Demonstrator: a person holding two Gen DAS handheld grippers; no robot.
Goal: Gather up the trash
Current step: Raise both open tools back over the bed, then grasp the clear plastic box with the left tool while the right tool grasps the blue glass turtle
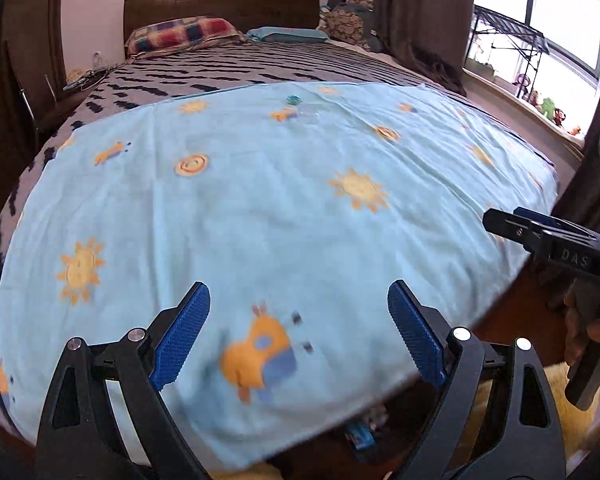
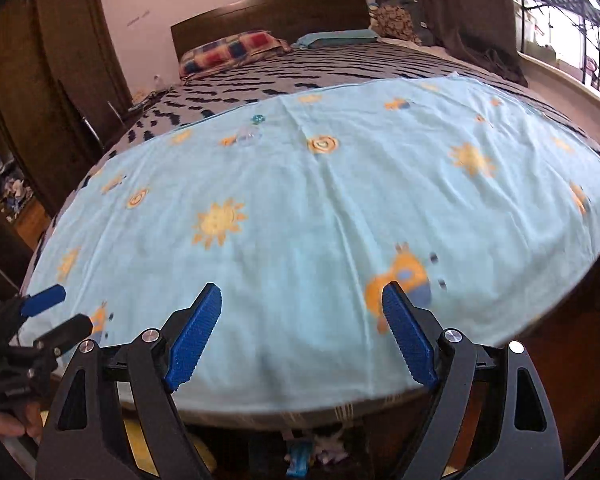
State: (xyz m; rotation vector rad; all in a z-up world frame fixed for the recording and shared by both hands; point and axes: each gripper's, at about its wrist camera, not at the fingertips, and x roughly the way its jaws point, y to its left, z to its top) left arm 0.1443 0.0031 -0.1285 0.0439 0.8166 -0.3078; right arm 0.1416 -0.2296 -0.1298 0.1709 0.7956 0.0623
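Observation:
A small teal scrap (image 1: 293, 99) lies on the far part of a light blue sheet (image 1: 260, 208) on the bed, beside a clear crumpled piece (image 1: 310, 111). Both show in the right wrist view: the teal scrap (image 2: 257, 119) and the clear piece (image 2: 247, 136). My left gripper (image 1: 299, 312) is open and empty over the sheet's near edge. My right gripper (image 2: 302, 314) is open and empty over the same edge, to the right of the left one. Each gripper shows in the other's view: the right gripper (image 1: 540, 236), the left gripper (image 2: 56, 312).
The bed has a dark zigzag cover (image 1: 236, 68), pillows (image 1: 180, 34) and a wooden headboard (image 1: 220, 2). A dark wardrobe (image 2: 40, 80) stands left, curtains (image 1: 420, 12) and a window sill with toys (image 1: 540, 104) right. Blue and white items (image 2: 300, 456) lie on the floor below the bed edge.

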